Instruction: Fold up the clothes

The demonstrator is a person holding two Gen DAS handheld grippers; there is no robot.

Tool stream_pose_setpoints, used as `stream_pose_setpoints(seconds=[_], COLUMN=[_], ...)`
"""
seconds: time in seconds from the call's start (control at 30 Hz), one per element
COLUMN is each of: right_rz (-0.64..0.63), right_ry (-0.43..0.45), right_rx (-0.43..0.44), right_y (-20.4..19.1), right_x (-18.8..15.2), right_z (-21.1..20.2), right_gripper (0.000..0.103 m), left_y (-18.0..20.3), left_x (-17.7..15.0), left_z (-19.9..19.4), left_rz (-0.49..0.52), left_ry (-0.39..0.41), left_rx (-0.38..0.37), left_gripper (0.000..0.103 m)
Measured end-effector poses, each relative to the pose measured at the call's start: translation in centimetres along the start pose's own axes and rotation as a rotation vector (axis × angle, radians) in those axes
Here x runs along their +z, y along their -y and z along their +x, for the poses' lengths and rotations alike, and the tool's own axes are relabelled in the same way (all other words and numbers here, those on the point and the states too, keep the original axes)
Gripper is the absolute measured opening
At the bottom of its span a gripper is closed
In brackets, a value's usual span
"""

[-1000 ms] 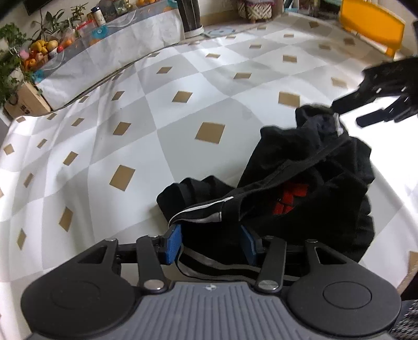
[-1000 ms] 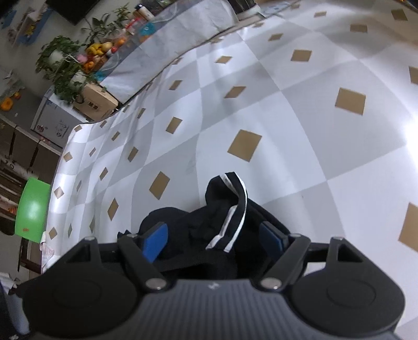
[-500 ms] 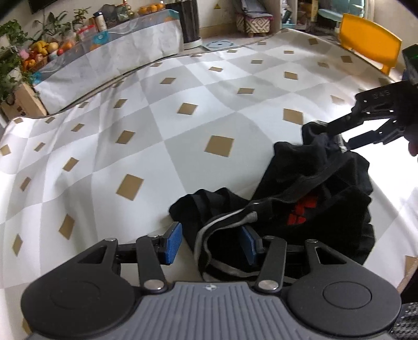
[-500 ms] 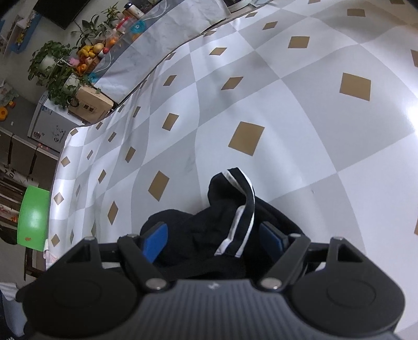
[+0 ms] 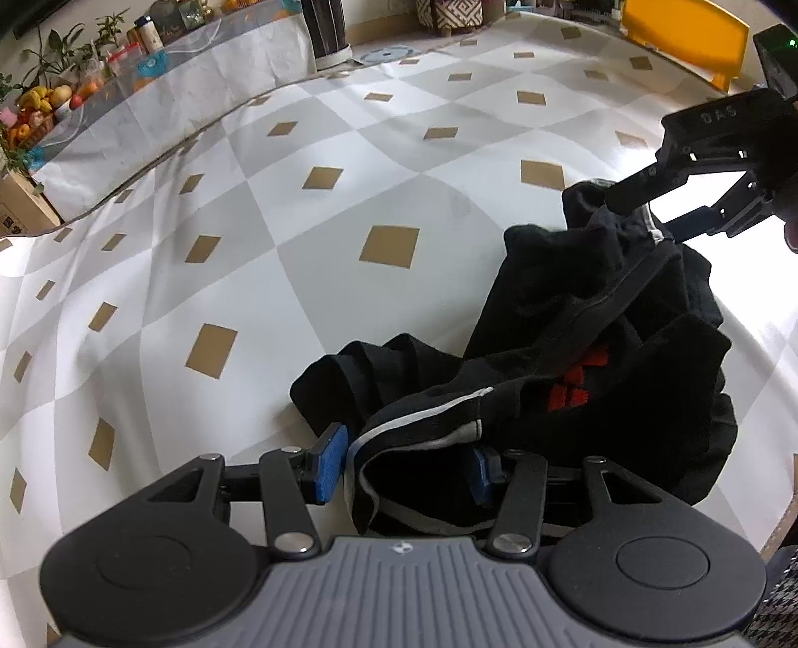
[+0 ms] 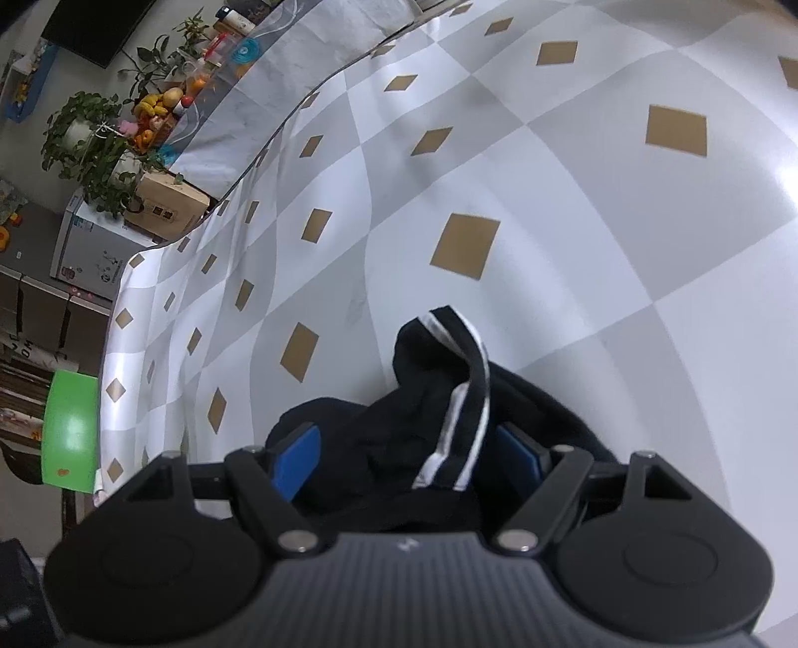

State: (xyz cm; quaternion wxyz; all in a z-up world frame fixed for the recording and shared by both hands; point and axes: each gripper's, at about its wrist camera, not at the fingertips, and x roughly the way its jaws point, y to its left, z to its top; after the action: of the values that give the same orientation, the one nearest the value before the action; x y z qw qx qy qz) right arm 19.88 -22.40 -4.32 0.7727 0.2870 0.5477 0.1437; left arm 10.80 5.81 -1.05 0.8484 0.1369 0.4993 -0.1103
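At the left gripper [image 5: 404, 458]: jaws part-way apart, down by the near end of the garment [image 5: 598, 324]. Straddles a white-edged hem [image 5: 424, 413] there; hem just beside 1 blue pad [image 5: 329, 463], the other pad half hidden under black fabric. No clamping to be seen.

At the right gripper [image 6: 414, 448]: jaws wide apart, angled down over the far end of the garment. Between the 2 pads, a bunched black fold with a white-striped band [image 6: 469, 389] rising up and curling over. Fabric close to both pads, yet no squeeze visible. From the left wrist view, seen at the upper right with both fingers reaching onto the garment's top edge.

As for the garment: black, crumpled in a heap, lying on the table [image 5: 249, 249] toward the right side of the left wrist view. Stretches loosely from 1 gripper to the other. Shows a red mark [image 5: 573, 384] amid the folds near its middle.

On the table, a checked cover in white and grey with tan diamonds. Beyond the far edge, a yellow chair [image 5: 683, 35], plants [image 6: 85, 129] and fruit [image 5: 40, 99]; off to 1 side, a green stool [image 6: 70, 428].
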Motion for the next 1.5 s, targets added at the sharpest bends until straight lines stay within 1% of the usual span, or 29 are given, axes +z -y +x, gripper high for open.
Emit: stream_pose_setpoints(seconds=[0.07, 0.13, 0.17, 0.23, 0.33, 0.43, 0.53, 0.6, 0.67, 0.77, 0.93, 1.07, 1.17, 1.27, 1.33, 1.37, 1.4, 1.47, 1.5], right_rz=[-0.004, -0.017, -0.026, -0.041, -0.055, -0.065, -0.086, -0.101, -0.108, -0.105, -0.108, -0.140, -0.140, -0.119, -0.094, -0.082, -0.070, -0.058, -0.055], right_ry=[-0.005, -0.008, -0.006, -0.001, 0.009, 0.018, 0.017, 0.021, 0.029, 0.038, 0.057, 0.070, 0.071, 0.061, 0.057, 0.056, 0.055, 0.051, 0.049], right_rx=[0.005, -0.001, -0.008, -0.025, -0.040, -0.034, -0.032, -0.025, -0.018, -0.006, 0.024, 0.040, 0.039, 0.028, 0.026, 0.028, 0.030, 0.033, 0.035], right_y=[-0.2, -0.5, -0.6, -0.8, -1.0, -1.2, -1.5, -1.7, -1.8, -1.8, -2.0, -2.7, -2.7, -2.3, -2.0, -1.8, -1.7, -1.5, -1.5], right_x=[-0.1, -0.2, -0.3, -0.4, -0.5, -0.5, -0.5, -0.5, -0.5, -0.3, -0.1, 0.0, 0.0, 0.0, 0.0, 0.0, 0.0, 0.0, -0.1], right_z=[0.4, 0.8, 1.0, 1.2, 1.2, 0.9, 0.8, 0.7, 0.5, 0.2, -0.3, -0.6, -0.7, -0.5, -0.3, -0.3, -0.2, 0.0, 0.1], right_gripper=[0.073, 0.068, 0.063, 0.050, 0.041, 0.036, 0.032, 0.030, 0.028, 0.026, 0.019, 0.017, 0.017, 0.017, 0.020, 0.020, 0.022, 0.027, 0.028], left_y=[-0.1, -0.2, -0.2, -0.2, -0.5, -0.8, -1.0, -0.8, -0.7, -0.6, -0.7, -0.6, -0.4, 0.2, 0.6, 0.7, 0.8, 0.8, 0.9], left_x=[0.0, 0.0, 0.0, 0.0, -0.1, -0.2, -0.2, -0.2, -0.2, -0.1, 0.3, 0.6, 0.7, 0.4, 0.3, 0.3, 0.3, 0.4, 0.4], left_z=[0.3, 0.6, 0.8, 1.2, 1.6, 1.8, 1.9, 1.9, 1.8, 1.5, 0.5, 0.0, 0.3, 1.1, 1.5, 1.6, 1.6, 1.8, 1.9], left_rz=[-0.007, -0.015, -0.017, -0.024, -0.051, -0.080, -0.099, -0.096, -0.092, -0.092, -0.112, -0.122, -0.112, -0.069, -0.044, -0.037, -0.035, -0.036, -0.035], left_ry=[-0.002, -0.007, -0.011, -0.019, -0.029, -0.036, -0.037, -0.036, -0.032, -0.012, 0.042, 0.068, 0.050, 0.003, -0.012, -0.012, -0.011, -0.009, -0.010], left_rx=[-0.002, -0.010, -0.011, -0.015, -0.034, -0.050, -0.069, -0.065, -0.051, -0.052, -0.040, -0.008, -0.003, 0.022, 0.034, 0.037, 0.039, 0.043, 0.047], left_gripper=[0.048, 0.048, 0.048, 0.048, 0.048, 0.046, 0.034, 0.019, 0.010, 0.006, 0.006, 0.006, 0.006, 0.006, 0.008, 0.010, 0.016, 0.020, 0.021])
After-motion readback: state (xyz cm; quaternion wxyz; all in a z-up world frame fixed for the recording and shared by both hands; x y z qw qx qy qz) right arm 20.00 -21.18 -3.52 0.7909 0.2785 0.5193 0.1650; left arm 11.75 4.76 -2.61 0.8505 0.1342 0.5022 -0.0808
